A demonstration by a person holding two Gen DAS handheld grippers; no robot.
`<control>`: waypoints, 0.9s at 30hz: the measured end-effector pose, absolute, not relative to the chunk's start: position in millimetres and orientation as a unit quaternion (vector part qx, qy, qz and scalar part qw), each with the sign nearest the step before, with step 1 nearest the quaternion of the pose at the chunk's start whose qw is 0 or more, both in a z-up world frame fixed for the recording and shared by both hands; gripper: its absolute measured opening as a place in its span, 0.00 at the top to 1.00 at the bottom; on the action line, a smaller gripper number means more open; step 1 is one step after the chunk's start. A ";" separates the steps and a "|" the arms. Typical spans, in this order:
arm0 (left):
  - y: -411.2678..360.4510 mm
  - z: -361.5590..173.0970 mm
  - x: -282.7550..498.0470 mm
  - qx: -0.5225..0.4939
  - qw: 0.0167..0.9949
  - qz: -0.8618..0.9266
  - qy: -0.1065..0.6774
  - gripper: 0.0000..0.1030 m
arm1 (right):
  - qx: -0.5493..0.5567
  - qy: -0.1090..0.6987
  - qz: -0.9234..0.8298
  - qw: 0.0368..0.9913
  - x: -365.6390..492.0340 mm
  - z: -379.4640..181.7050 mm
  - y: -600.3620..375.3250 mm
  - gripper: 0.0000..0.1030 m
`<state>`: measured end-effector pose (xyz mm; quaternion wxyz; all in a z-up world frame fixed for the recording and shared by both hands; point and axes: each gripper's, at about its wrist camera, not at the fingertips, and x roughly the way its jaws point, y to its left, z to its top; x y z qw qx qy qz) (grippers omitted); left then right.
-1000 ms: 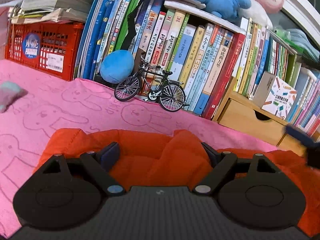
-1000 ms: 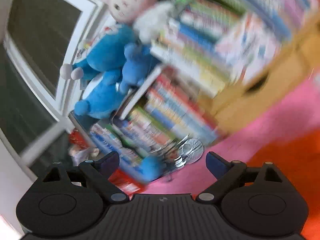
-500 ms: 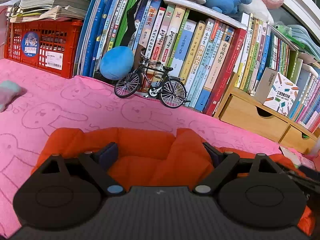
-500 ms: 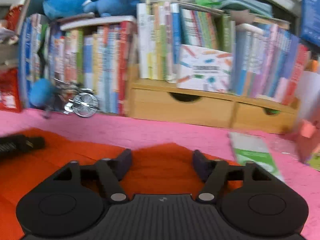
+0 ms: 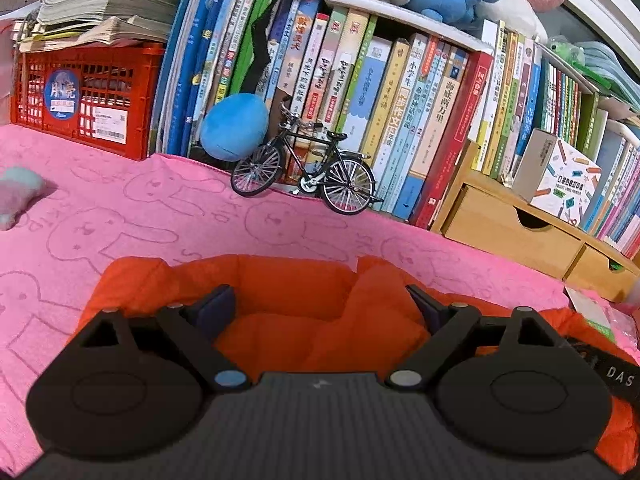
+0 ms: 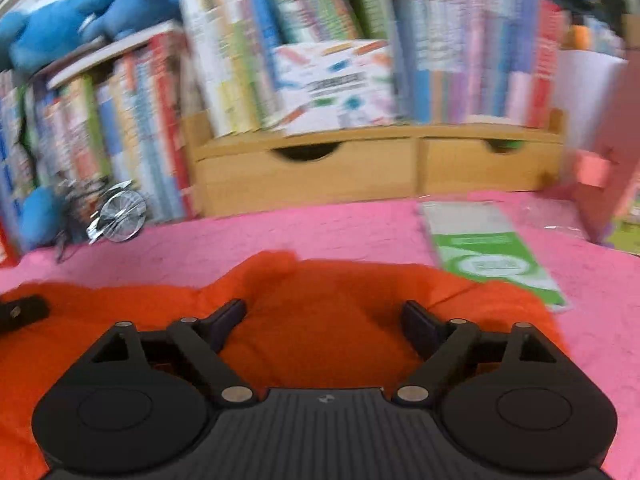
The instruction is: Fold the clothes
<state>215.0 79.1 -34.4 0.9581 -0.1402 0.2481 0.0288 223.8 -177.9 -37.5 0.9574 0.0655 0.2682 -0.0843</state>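
The orange garment point(image 5: 296, 312) lies bunched on the pink towel point(image 5: 160, 216), directly under and between the fingers of both grippers. The left gripper point(image 5: 320, 304) has its fingers spread wide, with a raised fold between them. The right gripper point(image 6: 324, 320) is also wide apart, holding nothing.

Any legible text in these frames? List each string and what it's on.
"DAS": black band at the right edge of the left wrist view, lettering cut off.
"22": spine of a book behind the toy bicycle.
"POCKET LABEL PRINTER", faint: white box on the wooden drawer unit.
Chinese book spines, red crate stickers, green packet: too small or blurred.
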 end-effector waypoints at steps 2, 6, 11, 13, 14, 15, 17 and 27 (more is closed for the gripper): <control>78.6 -34.0 215.0 -0.139 0.959 0.032 0.247 0.11 | 0.074 0.263 -0.112 0.955 222.5 -37.7 -182.5 0.19; 78.3 -34.0 216.9 -0.137 0.958 0.033 0.250 0.11 | 0.089 0.239 -0.105 0.961 209.6 -32.8 -189.1 0.16; 72.4 -9.9 188.8 -0.107 0.974 0.038 0.198 0.14 | 0.099 0.196 -0.088 0.972 188.1 -23.8 -194.2 0.20; 67.8 4.9 171.1 -0.082 0.982 0.040 0.167 0.12 | 0.101 0.179 -0.081 0.975 179.2 -19.9 -195.5 0.15; 64.1 11.0 162.2 -0.065 0.985 0.041 0.152 0.10 | 0.075 0.171 -0.074 0.980 171.2 -14.8 -189.4 0.14; 56.7 12.9 153.8 -0.034 0.988 0.043 0.141 0.09 | 0.051 0.163 -0.063 0.983 162.7 -11.5 -184.2 0.13; 41.1 10.2 141.5 0.033 0.990 0.048 0.128 0.09 | 0.006 0.147 -0.042 0.988 146.7 -7.1 -173.6 0.12; 50.0 -28.6 151.4 0.086 0.972 0.096 0.198 0.03 | 0.003 0.217 -0.045 0.975 145.1 -23.0 -180.9 0.00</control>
